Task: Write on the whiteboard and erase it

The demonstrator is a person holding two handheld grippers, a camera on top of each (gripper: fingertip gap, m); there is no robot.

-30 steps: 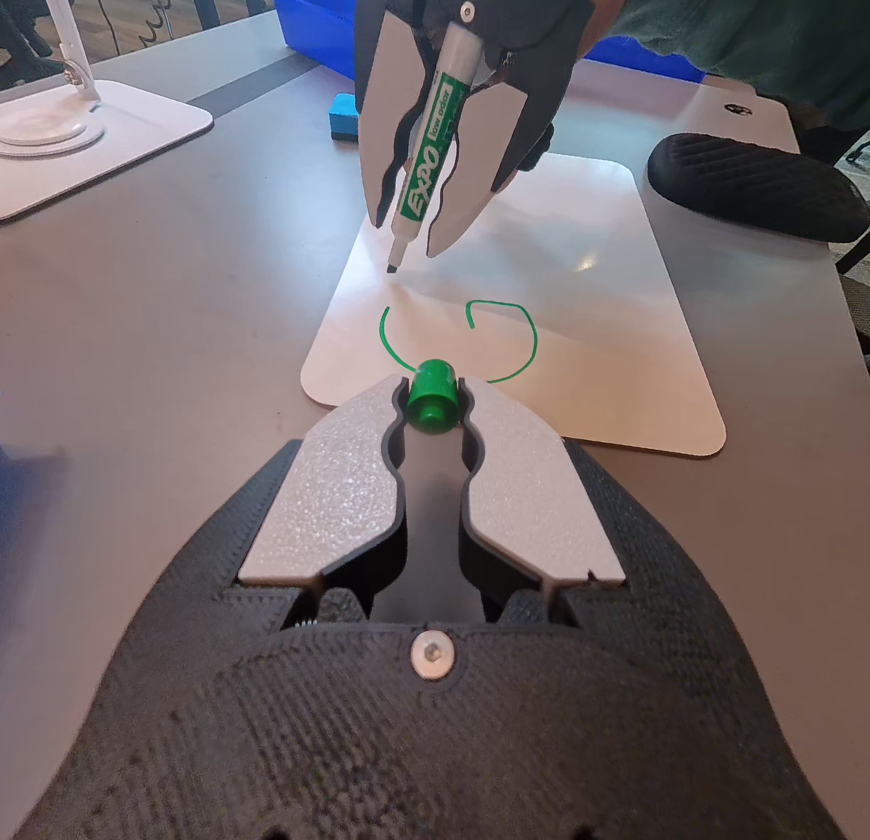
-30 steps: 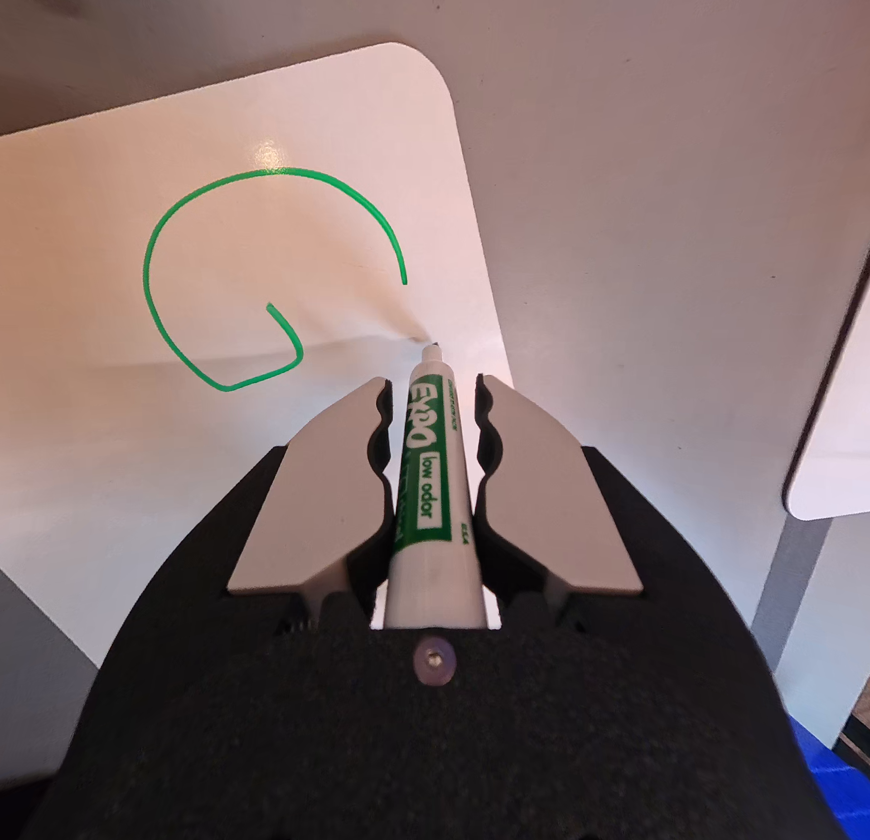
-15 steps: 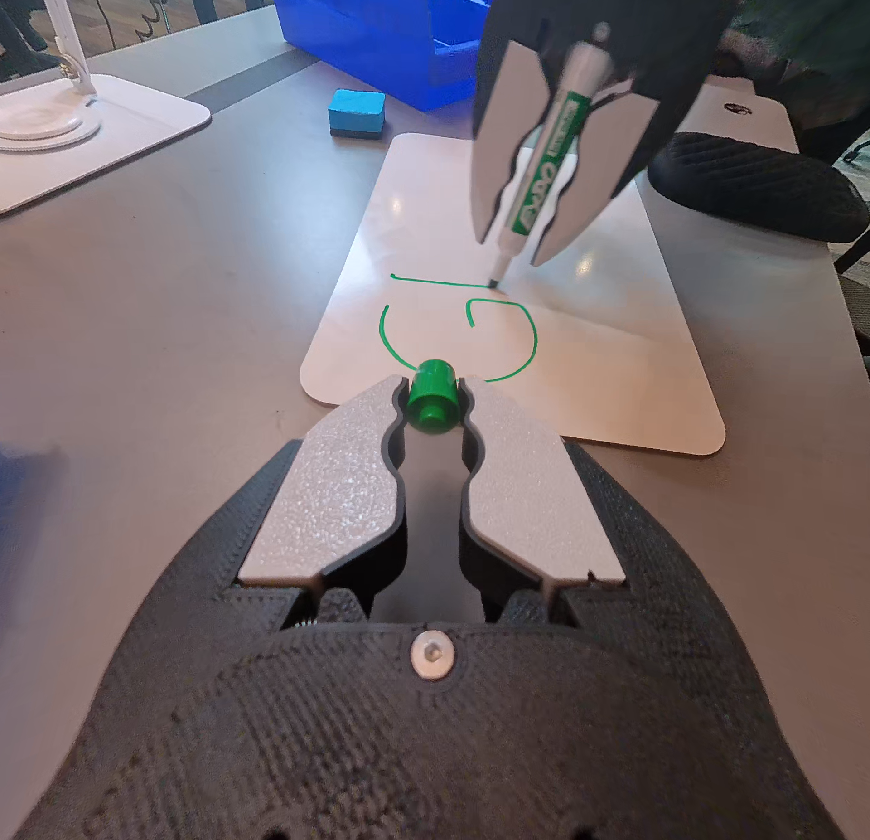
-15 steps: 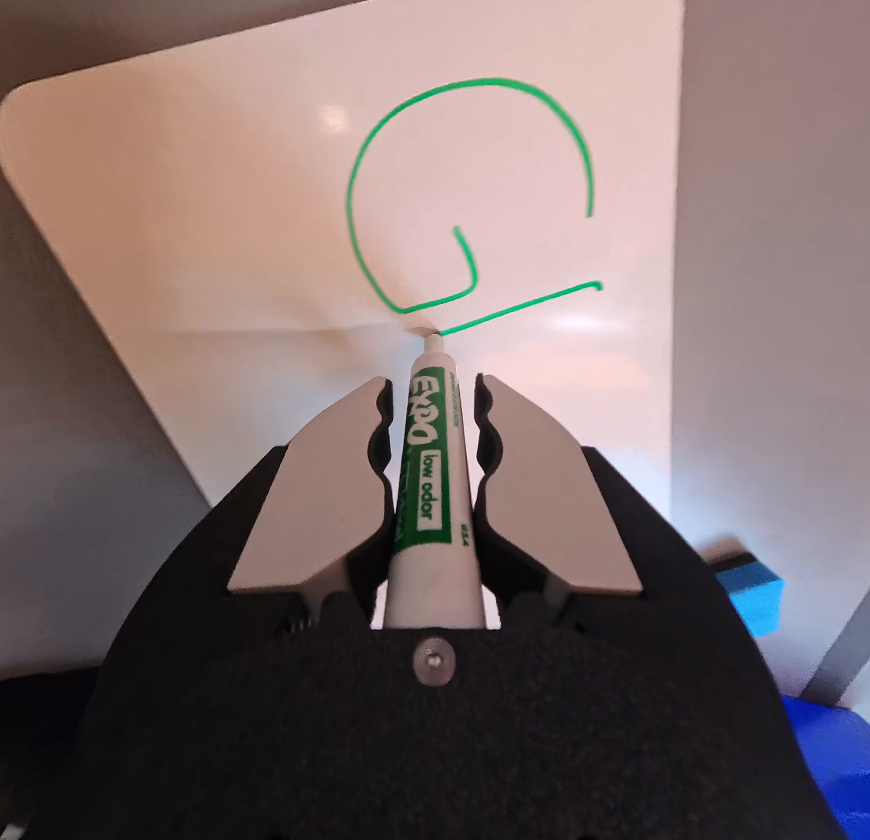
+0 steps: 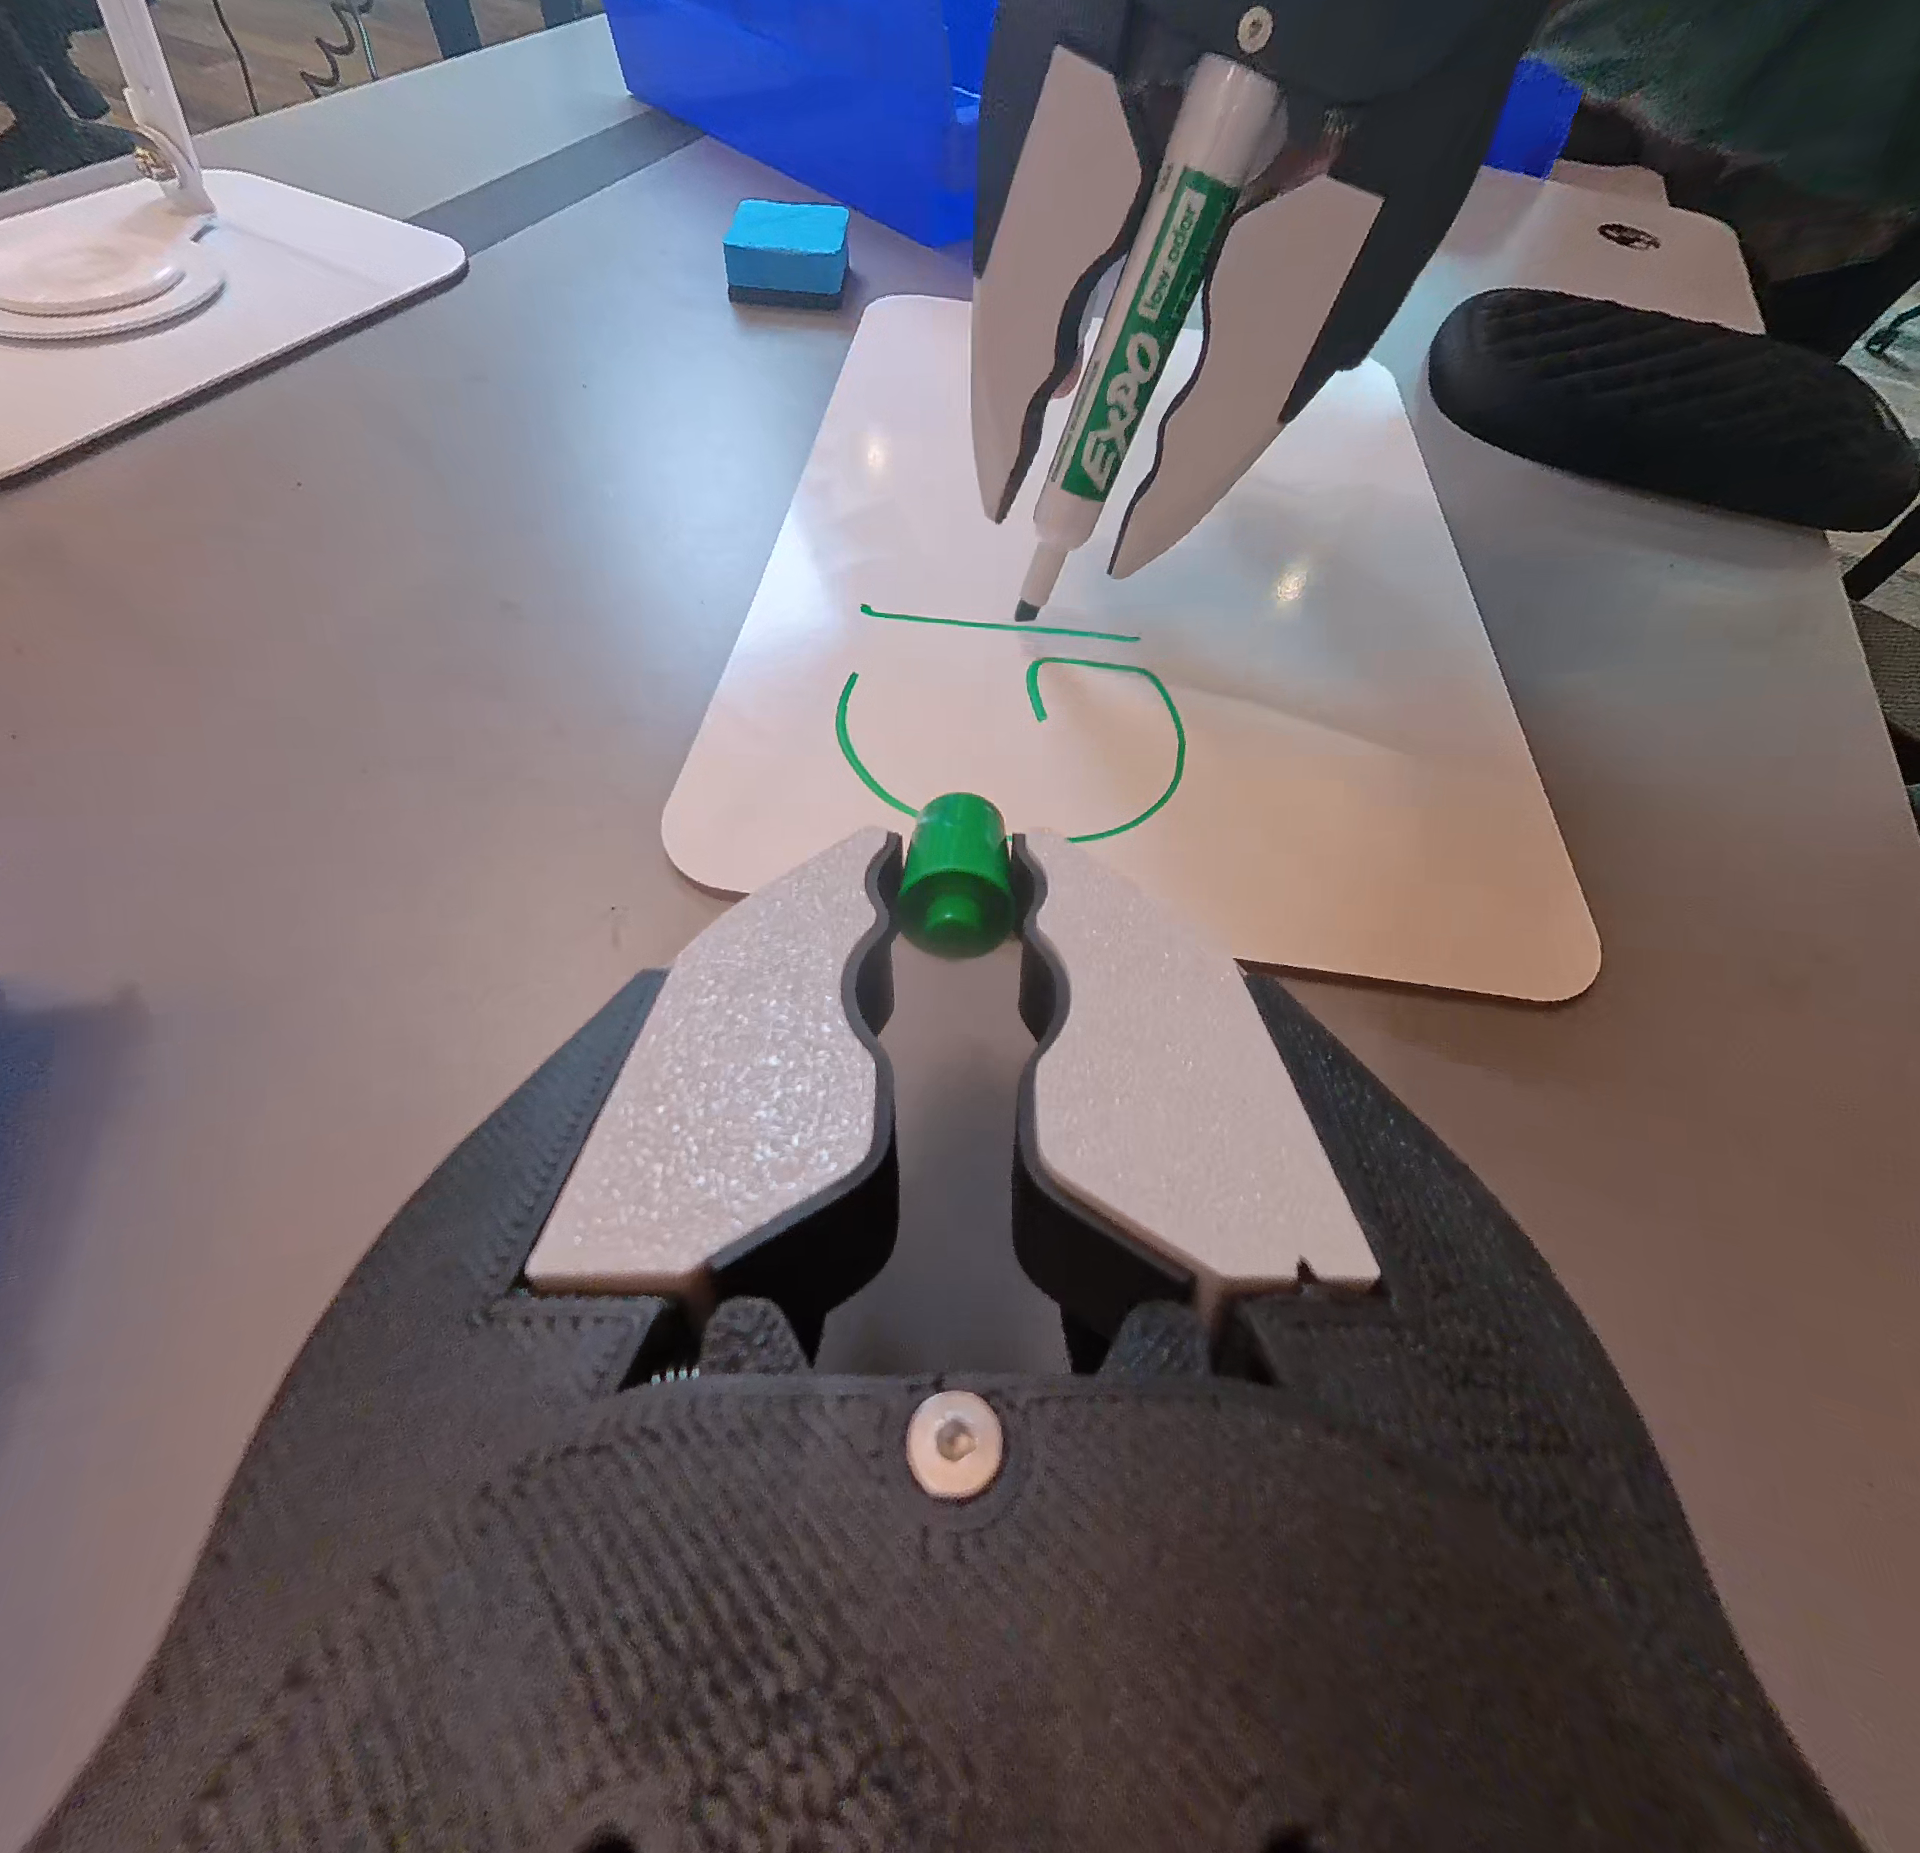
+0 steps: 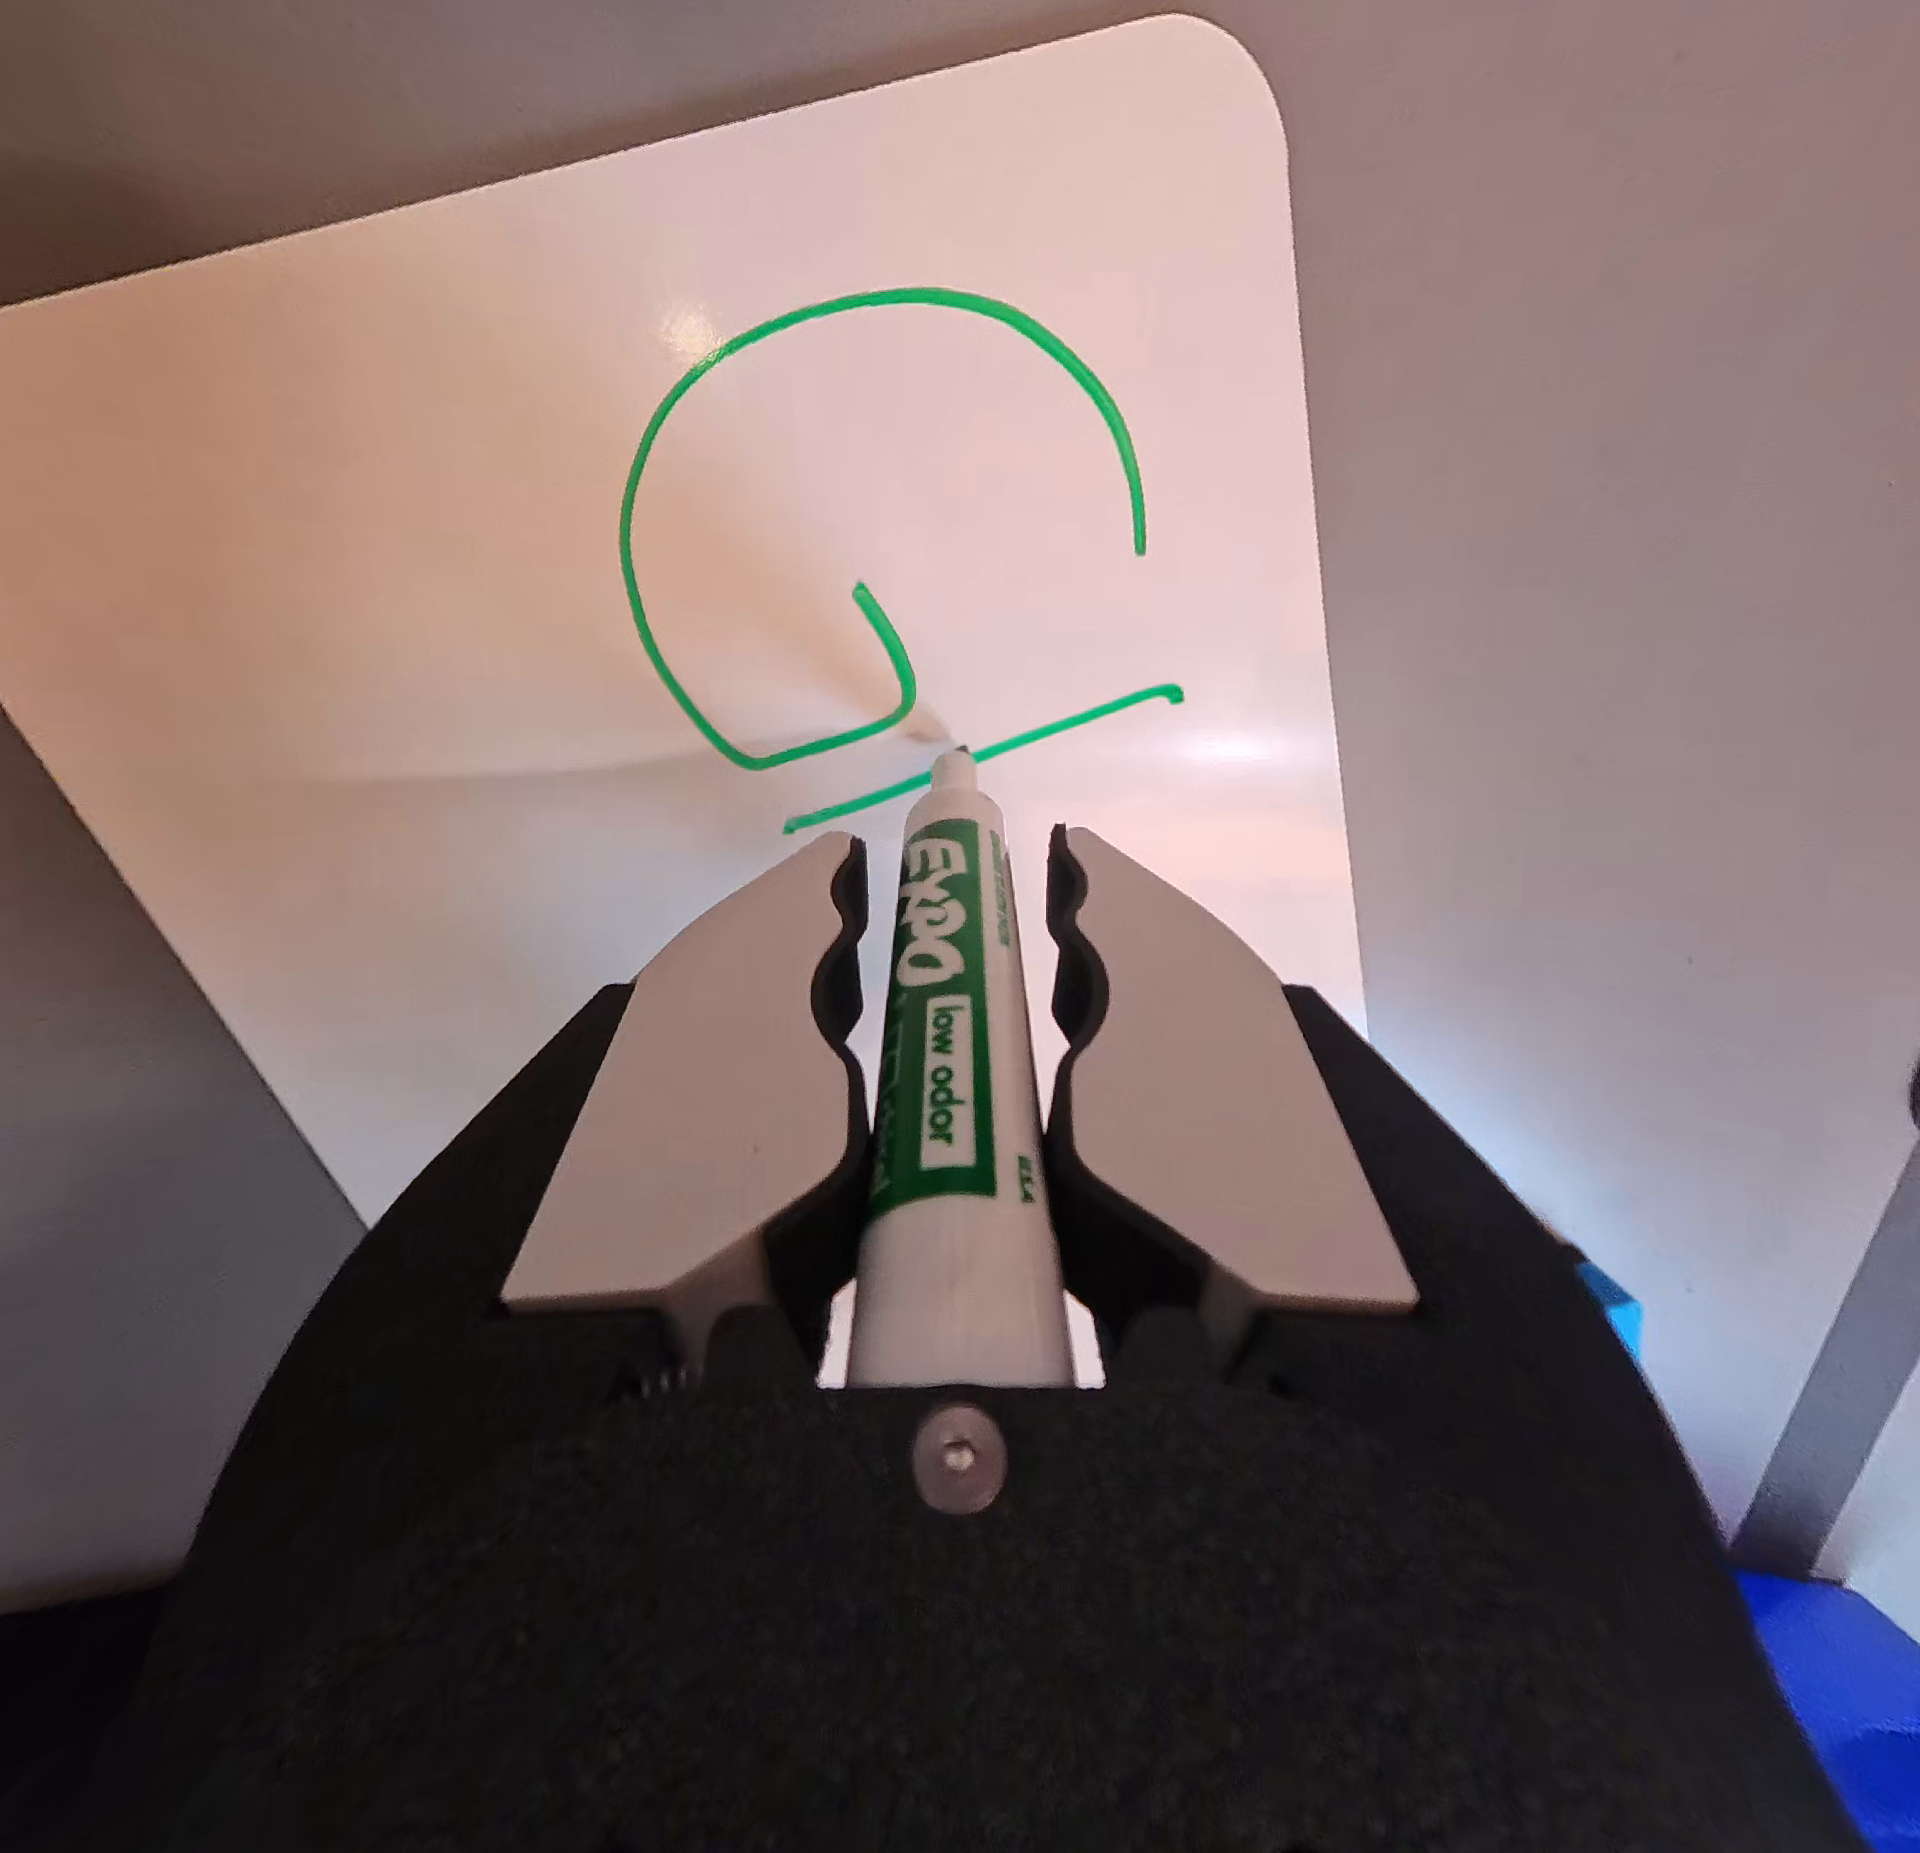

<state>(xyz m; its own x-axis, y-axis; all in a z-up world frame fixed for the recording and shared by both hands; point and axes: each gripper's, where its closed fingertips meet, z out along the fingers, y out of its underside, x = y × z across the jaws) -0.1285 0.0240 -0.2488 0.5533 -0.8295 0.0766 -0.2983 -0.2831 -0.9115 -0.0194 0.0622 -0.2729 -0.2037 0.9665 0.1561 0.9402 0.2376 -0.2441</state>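
Nearest, the left gripper [image 5: 954, 894] has its fingers clamped on a green cap [image 5: 952, 891] at the near edge of the whiteboard [image 5: 1351, 816], which lies flat on the grey counter [image 5: 416, 764]. Farther on, the right gripper [image 6: 954, 842] has its fingers clamped on a green marker [image 6: 951, 1055], its tip touching a straight green line [image 5: 997, 623] beside a green curl [image 6: 831, 515]. Beyond the board sits a blue eraser [image 5: 787, 250], then a blue bin [image 5: 790, 68].

Whiteboard [image 5: 1299, 816] on table [image 5: 416, 712]; eraser [image 5: 787, 251] just behind, bin [image 5: 790, 68] seemingly farther.
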